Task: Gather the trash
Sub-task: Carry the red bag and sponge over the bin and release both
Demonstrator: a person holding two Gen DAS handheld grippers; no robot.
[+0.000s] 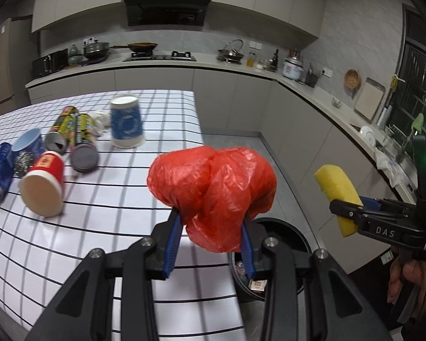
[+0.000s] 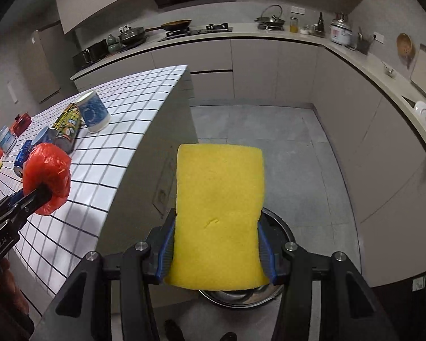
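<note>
1. The left claw is pinching a crumpled red plastic bag between its blue pads, and the bag is bulging out above the fingertips.
2. The bag is hanging past the edge of the checked worktop, partly over the dark round trash bin standing on the floor below.
3. The right claw is clamping a yellow sponge by its two long sides, with the sponge sticking forward and its broad face turned to the camera.
4. The sponge is sitting above the bin, whose rim is showing just behind and beneath it.
5. Wrappers are lying inside the bin, seen in the left wrist view.
6. More litter is lying on the worktop: a red paper cup on its side, a crushed blue can, two tall printed cans lying down, a blue paper cup on its side, and a blue-and-white paper cup standing upside down.
7. A hand is gripping the handle of the right claw.
</note>
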